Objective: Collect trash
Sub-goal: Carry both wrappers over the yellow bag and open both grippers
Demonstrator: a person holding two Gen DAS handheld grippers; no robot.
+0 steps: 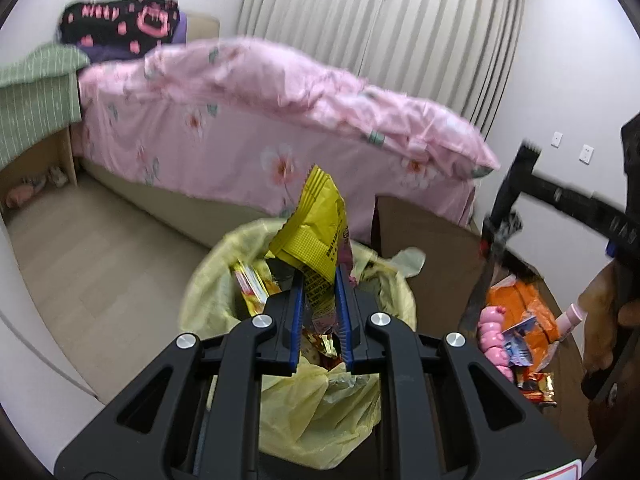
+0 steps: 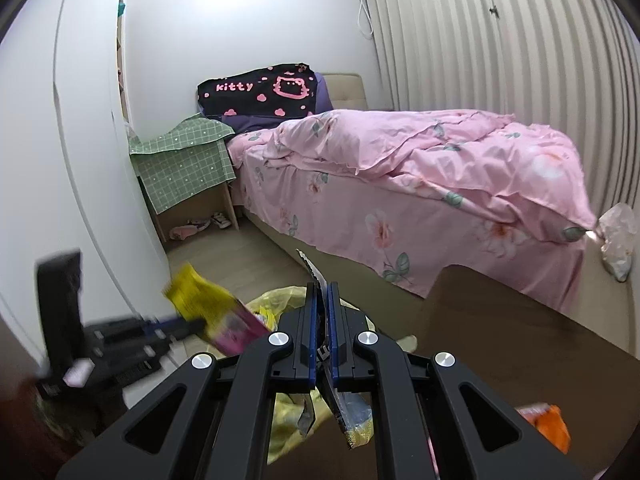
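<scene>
Trash is already in both tongs: the left tongs [image 1: 318, 280] are clamped narrow on a yellow snack wrapper [image 1: 314, 232], which stands up between the blue pads right above the bin [image 1: 208, 276]. The right tongs [image 2: 322, 300] are pinched tight on a dark foil wrapper [image 2: 348, 420], gripped mid-length so one jagged end sticks up and the other dangles below, just beside the bin.

The bin, lined with a pale yellow bag, already holds several packets. Next to it, on the brown table [image 1: 560, 312], more litter waits: an orange packet [image 1: 520, 304], small wrappers and a pink toy [image 1: 494, 332] which may not be trash at all; the view there is blurred.

Both wrappers look feather-light, thin and crinkly, somewhat slick, and floppy beyond the pads. Holding them by a flat sealed edge or mid-body seems best. I judge they will flutter when let go, so release low over the bin's mouth.

Beyond the bin lies a bed [image 2: 400, 168] under a pink quilt.
</scene>
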